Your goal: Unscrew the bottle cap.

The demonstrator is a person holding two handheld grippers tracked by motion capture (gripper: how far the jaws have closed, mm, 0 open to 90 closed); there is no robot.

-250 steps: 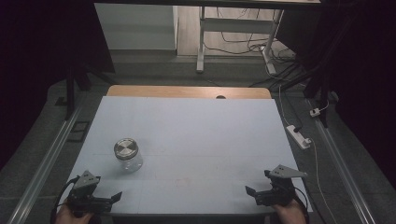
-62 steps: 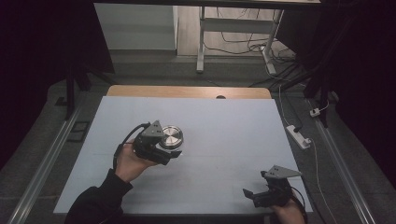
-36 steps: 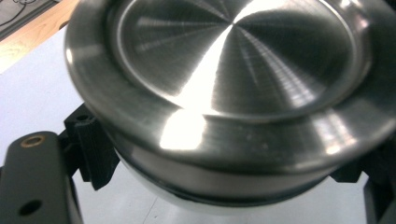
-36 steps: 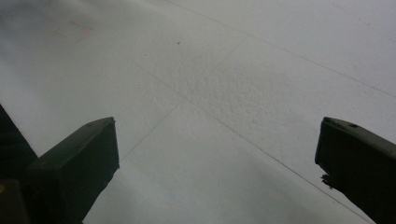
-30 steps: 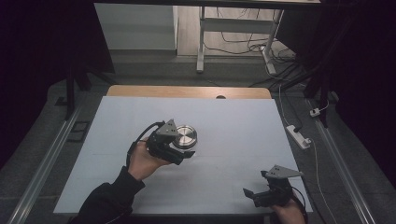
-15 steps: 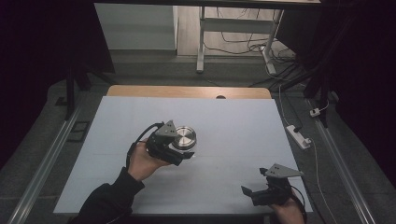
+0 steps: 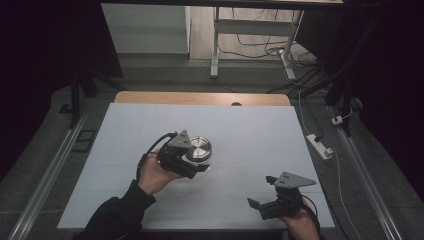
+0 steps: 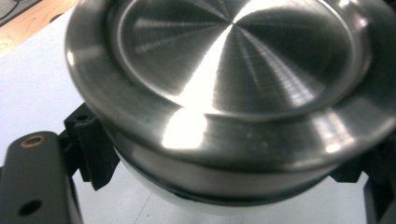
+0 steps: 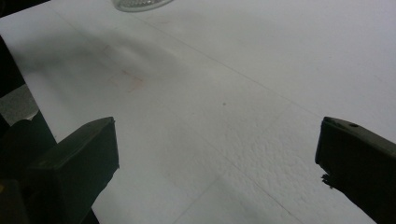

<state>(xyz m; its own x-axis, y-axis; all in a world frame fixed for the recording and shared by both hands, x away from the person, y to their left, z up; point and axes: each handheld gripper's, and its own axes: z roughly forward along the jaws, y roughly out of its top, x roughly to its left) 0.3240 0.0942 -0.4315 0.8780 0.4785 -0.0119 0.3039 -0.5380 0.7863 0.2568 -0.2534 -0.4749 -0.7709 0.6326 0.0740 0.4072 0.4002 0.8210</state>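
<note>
A glass jar with a brushed-metal lid (image 7: pixel 199 148) is at the middle of the white table (image 7: pixel 260 125). My left gripper (image 7: pixel 196 161) is shut on it from the near-left side, just under the lid. In the left gripper view the lid (image 8: pixel 233 70) is very close, and the black pads (image 8: pixel 91 144) press the jar's sides below the rim. I cannot tell whether the jar's base touches the table. My right gripper (image 7: pixel 261 191) is open near the front right edge with nothing between its fingers. In its own view, the right gripper (image 9: pixel 217 144) faces bare table, with the jar's glass base (image 9: pixel 140 3) far off.
A white power strip (image 7: pixel 320 146) lies on the floor right of the table. A wooden strip (image 7: pixel 200 98) runs along the table's far edge, with desk legs (image 7: pixel 215 45) and cables behind. Metal rails (image 7: pixel 55 170) flank the table.
The left gripper took the jar from the front left and carried it to the middle, where it has stayed for the last second. The right gripper has shifted slightly left and up.
</note>
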